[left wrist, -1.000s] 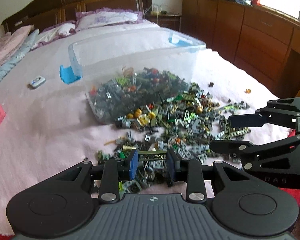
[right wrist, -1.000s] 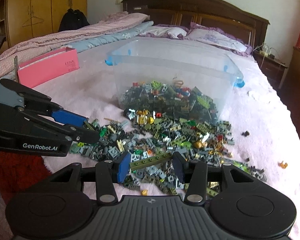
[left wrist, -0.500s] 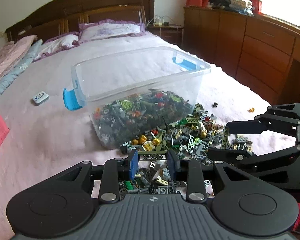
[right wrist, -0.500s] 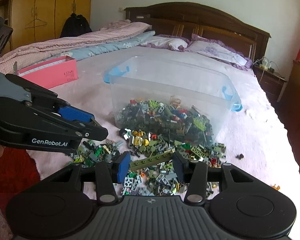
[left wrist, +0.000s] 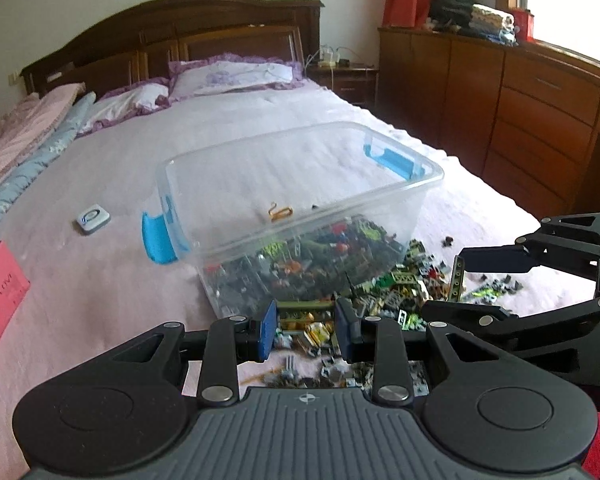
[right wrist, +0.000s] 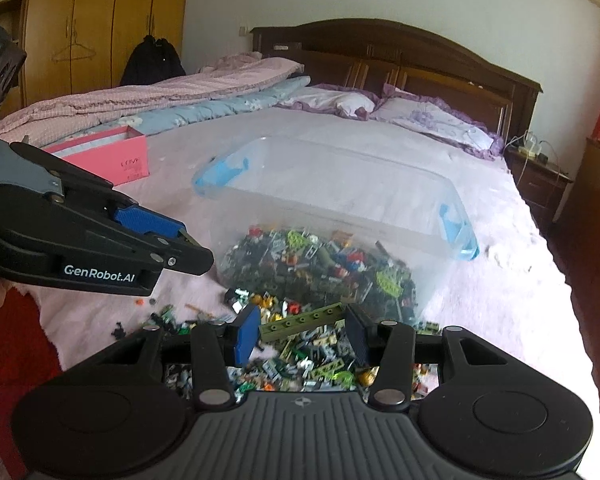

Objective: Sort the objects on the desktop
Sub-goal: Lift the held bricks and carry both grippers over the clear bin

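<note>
- Bedroom setting: a pink bedspread [left wrist: 100, 280] carries a clear tub [left wrist: 300, 208] with scattered toy bricks [right wrist: 320, 364] spilled at its near wall.
- Left gripper [left wrist: 306, 330] clamps a small olive piece [left wrist: 306, 306], held crosswise.
- Right gripper [right wrist: 302, 334] grasps an olive studded bar [right wrist: 302, 320], long axis spanning the jaws.
- Both loads hang just before the tub, which lies straight ahead; neither hand looks clearly nearer.

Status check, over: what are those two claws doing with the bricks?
Left gripper clamps green piece. Right gripper clamps olive beam. Clear bin ahead, unobstructed.
</note>
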`<move>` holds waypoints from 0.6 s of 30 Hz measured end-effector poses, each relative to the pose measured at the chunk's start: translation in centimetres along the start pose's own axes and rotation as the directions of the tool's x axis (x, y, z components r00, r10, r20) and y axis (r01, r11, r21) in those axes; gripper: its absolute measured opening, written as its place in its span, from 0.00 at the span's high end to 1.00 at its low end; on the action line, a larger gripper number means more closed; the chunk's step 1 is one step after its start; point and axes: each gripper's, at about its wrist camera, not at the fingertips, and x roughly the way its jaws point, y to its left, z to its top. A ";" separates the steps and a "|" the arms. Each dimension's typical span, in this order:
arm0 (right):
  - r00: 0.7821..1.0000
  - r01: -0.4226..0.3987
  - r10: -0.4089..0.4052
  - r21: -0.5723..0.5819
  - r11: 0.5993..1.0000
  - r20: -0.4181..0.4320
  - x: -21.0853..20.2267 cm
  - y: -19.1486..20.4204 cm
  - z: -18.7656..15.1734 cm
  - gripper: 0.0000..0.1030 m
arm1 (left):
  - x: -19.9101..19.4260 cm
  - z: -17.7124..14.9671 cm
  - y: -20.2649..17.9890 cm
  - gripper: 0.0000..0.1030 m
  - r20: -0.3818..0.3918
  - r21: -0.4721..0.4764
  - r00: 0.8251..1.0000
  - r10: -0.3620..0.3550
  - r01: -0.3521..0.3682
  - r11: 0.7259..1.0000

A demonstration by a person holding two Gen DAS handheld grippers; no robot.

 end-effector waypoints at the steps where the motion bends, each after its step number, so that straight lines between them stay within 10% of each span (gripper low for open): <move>1: 1.000 -0.001 0.001 0.000 1.000 0.004 0.1 -0.1 0.2 0.52 | 0.0 0.3 0.1 0.69 0.006 0.003 1.000 0.001 -0.001 1.000; 18: 0.998 -0.002 0.002 0.001 1.000 0.064 1.5 -1.9 3.7 0.52 | 1.1 1.6 0.9 0.68 0.014 -0.012 1.000 0.002 -0.002 1.000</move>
